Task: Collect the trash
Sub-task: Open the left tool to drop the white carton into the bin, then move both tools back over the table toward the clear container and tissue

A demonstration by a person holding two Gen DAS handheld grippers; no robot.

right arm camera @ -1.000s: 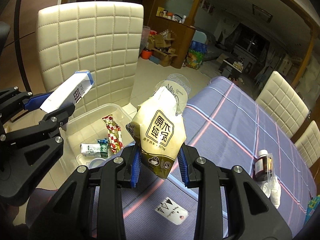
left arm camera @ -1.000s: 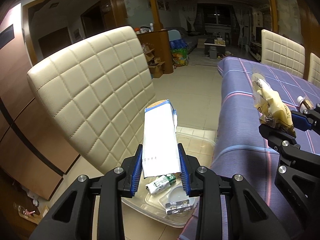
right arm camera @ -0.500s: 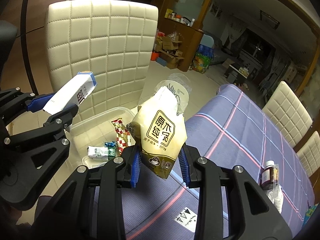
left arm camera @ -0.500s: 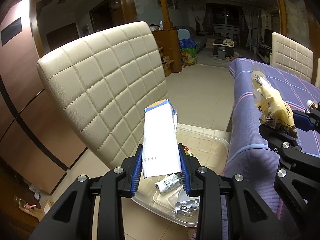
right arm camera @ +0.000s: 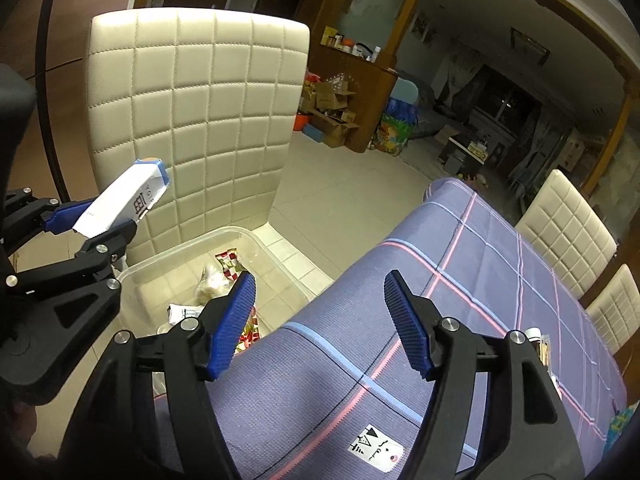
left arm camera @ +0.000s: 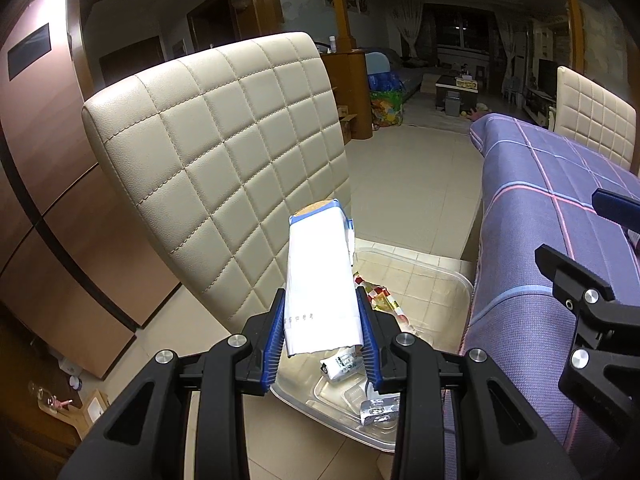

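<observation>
My left gripper (left arm camera: 320, 293) is shut on a white carton with a blue top (left arm camera: 320, 272), held tilted above a clear plastic bin (left arm camera: 452, 276) on the floor. The right wrist view shows the same carton (right arm camera: 128, 200) at the left. My right gripper (right arm camera: 320, 280) hangs over the table edge beside the bin (right arm camera: 160, 260); its jaws are opening and nothing is between them. A yellowish snack bag (right arm camera: 210, 284) shows as a blur in the bin, among a red checkered wrapper (right arm camera: 228, 260) and a small white and green carton (left arm camera: 340, 364).
A cream quilted chair (left arm camera: 224, 160) stands right behind the bin. The table's purple plaid cloth (right arm camera: 460, 280) carries a white tag (right arm camera: 374, 448) and a small jar (right arm camera: 536, 340) near the right edge. More cream chairs (right arm camera: 568, 232) line the table's far side.
My right gripper has opened and the yellowish bag has left it, dropping toward the bin. My left gripper still holds the white carton and has shifted slightly over the bin.
</observation>
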